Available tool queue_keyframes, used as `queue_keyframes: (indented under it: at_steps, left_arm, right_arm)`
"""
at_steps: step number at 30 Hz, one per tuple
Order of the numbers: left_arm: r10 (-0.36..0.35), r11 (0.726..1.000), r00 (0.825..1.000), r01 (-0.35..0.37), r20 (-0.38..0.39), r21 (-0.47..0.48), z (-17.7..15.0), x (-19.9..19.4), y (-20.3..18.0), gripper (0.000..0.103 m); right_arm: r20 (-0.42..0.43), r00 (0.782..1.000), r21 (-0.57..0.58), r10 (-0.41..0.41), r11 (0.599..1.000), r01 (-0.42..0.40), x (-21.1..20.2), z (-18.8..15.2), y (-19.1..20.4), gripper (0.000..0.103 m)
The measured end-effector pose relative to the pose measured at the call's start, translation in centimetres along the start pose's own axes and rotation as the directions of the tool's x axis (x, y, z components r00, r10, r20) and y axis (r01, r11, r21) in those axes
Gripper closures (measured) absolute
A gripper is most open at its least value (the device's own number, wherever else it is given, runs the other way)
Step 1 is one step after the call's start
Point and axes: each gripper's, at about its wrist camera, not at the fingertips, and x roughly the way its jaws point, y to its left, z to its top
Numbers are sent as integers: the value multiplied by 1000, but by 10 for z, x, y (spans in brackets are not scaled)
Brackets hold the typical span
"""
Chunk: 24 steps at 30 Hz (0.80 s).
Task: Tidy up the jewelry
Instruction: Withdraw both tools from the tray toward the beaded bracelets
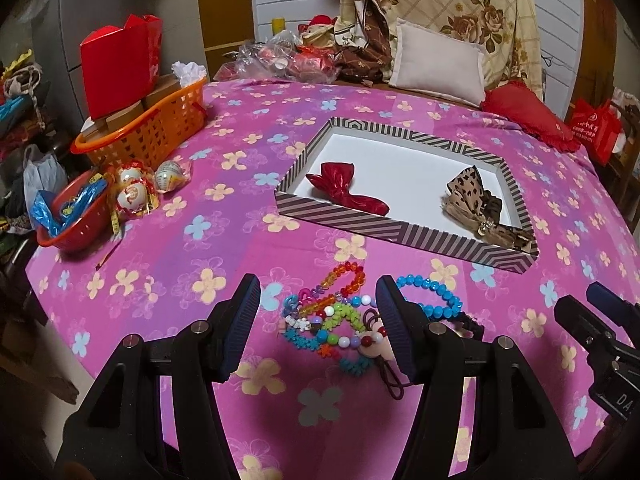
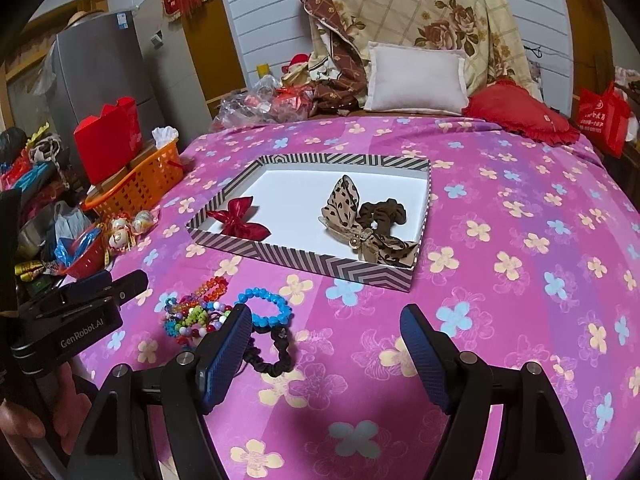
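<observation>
**Pink floral surface: two bows boxed, beads waiting**

Both jaws gape, empty. Between the left gripper's (image 1: 318,330) jaws lies the bead tangle (image 1: 328,320); the right gripper (image 2: 326,354) hovers beside it. Beyond, the striped box (image 2: 304,262) holds two bows only.

The left gripper (image 2: 80,312) carries white lettering, "GenRobot.AI", on its black body. The right gripper (image 1: 608,340) shows the letters "DA" at the frame edge. Print on the red bag (image 2: 600,120) is too small to read.
</observation>
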Motion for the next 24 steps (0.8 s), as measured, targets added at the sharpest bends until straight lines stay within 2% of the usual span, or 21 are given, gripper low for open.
queue_keyframes:
  at_steps: [17,24]
  left_arm:
    - [4,1000,1000,-4,2,-3,-4,-2,2,43]
    - [2,1000,1000,-2,-3,-21,-3,-2,13,43]
  right_arm:
    - [-3,1000,1,-3,1000,3,-1,0,-1,27]
    - [-4,1000,-1,-5,1000,5,-2,0,-3,27]
